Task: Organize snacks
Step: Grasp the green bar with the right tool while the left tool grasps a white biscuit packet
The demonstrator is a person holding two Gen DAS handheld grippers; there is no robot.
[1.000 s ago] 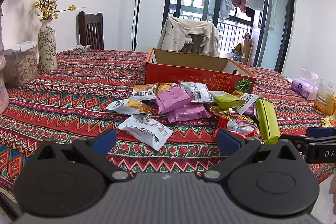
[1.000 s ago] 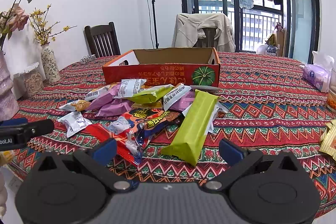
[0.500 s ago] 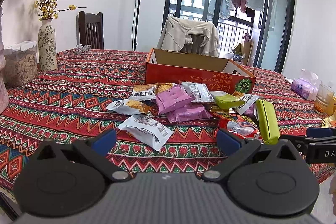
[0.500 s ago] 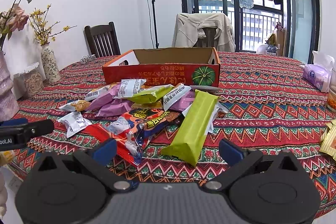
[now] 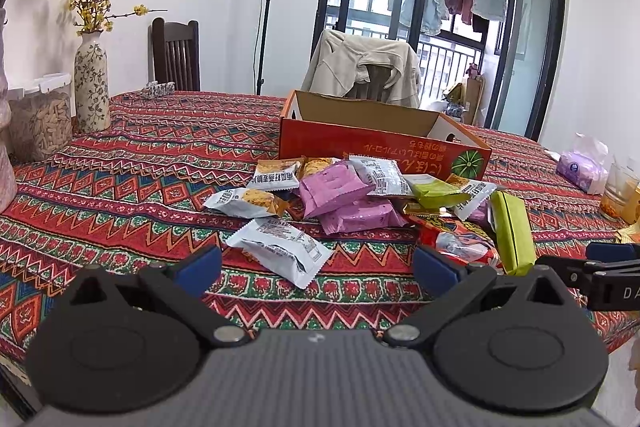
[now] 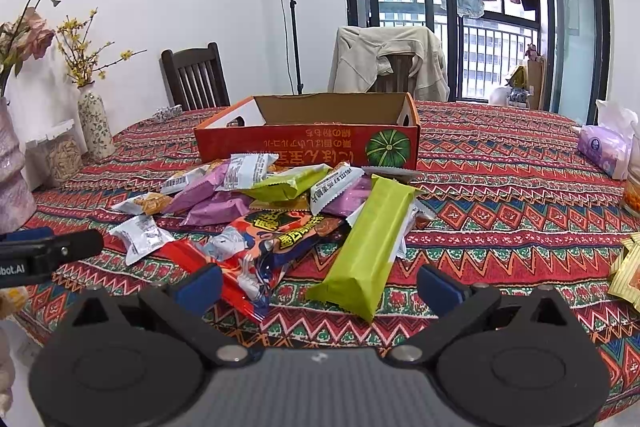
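A pile of snack packets lies on the patterned tablecloth in front of an open red cardboard box (image 5: 384, 143) (image 6: 308, 143). A white packet (image 5: 280, 243) is nearest my left gripper (image 5: 316, 267), which is open and empty just short of it. Pink packets (image 5: 332, 187) sit mid-pile. A long green packet (image 6: 368, 243) and a red-orange packet (image 6: 264, 239) lie just ahead of my right gripper (image 6: 320, 283), also open and empty. Each gripper shows at the edge of the other's view.
A floral vase (image 5: 92, 83) and a clear jar (image 5: 40, 119) stand at the table's left. A purple tissue pack (image 6: 602, 147) and yellow packets (image 6: 628, 271) lie at the right. Two chairs (image 6: 196, 75) stand behind the table.
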